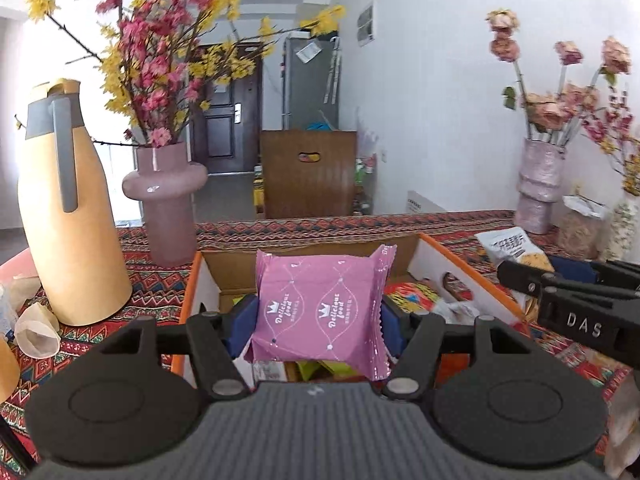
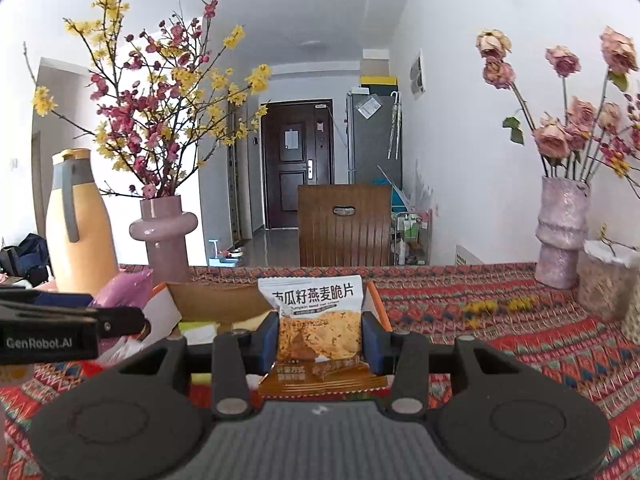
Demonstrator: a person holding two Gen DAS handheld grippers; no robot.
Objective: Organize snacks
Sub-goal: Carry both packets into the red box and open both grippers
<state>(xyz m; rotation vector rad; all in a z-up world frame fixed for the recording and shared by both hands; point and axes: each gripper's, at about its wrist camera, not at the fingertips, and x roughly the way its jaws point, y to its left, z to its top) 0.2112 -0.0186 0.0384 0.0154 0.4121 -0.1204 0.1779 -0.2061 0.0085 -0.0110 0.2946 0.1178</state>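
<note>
My left gripper (image 1: 318, 316) is shut on a pink "Delicious food" snack packet (image 1: 320, 308) and holds it upright over an open cardboard box with orange edges (image 1: 468, 264). Several snack packs lie inside the box. My right gripper (image 2: 320, 338) is shut on a white and orange oat crisp packet (image 2: 318, 320), held above the box's right rim (image 2: 380, 304). The right gripper and its packet also show in the left wrist view (image 1: 516, 252) at the right. The left gripper shows in the right wrist view (image 2: 120, 320) at the left with the pink packet (image 2: 124, 286).
A yellow thermos jug (image 1: 72, 208) and a pink vase with blossom branches (image 1: 164, 196) stand left of the box. A pink vase of dried roses (image 2: 560, 228) and a jar (image 2: 608, 280) stand at the right. A patterned red cloth (image 2: 500, 328) covers the table. A wooden chair (image 2: 344, 224) is behind.
</note>
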